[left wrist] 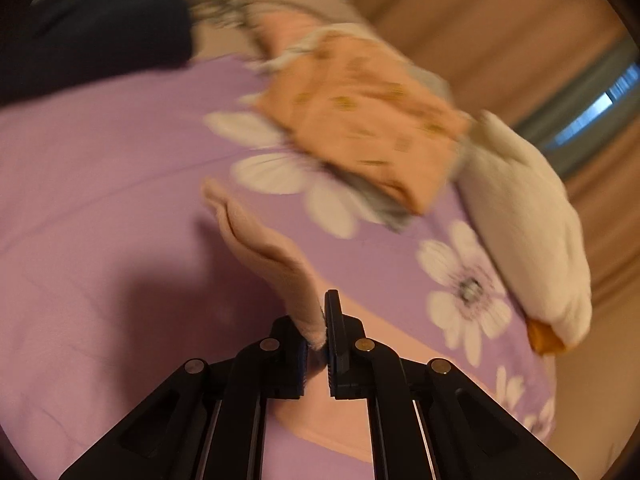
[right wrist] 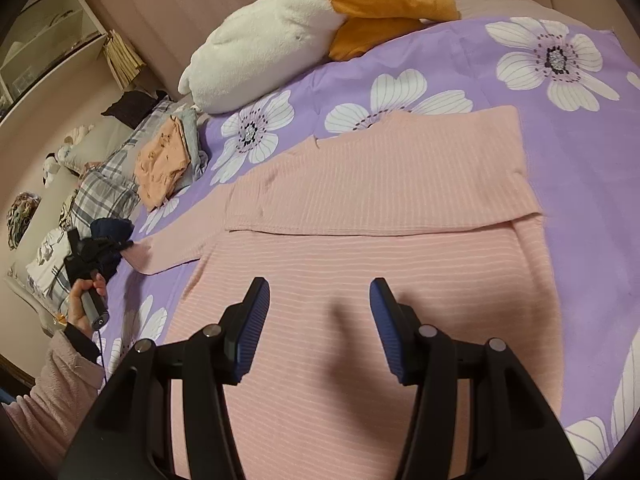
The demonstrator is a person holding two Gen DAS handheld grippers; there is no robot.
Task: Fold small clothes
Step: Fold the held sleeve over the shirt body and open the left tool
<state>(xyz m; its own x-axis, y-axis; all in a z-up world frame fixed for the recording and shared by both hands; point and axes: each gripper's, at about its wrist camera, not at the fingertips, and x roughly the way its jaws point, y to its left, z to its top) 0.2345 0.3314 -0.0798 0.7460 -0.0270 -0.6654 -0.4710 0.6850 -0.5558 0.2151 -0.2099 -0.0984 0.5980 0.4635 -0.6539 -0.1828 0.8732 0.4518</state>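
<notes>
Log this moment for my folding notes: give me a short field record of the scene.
surface: bed with purple floral sheet
garment: pink ribbed top, one sleeve folded across the body
left gripper: shut on the sleeve cuff
right gripper: open, over the top
nearby: folded orange garment, white plush goose

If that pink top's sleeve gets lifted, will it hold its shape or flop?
Probably flop: the sleeve already sags and curls beyond the left gripper pinching its cuff. The pink top looks thin and light, so it would likely drag along.
</notes>
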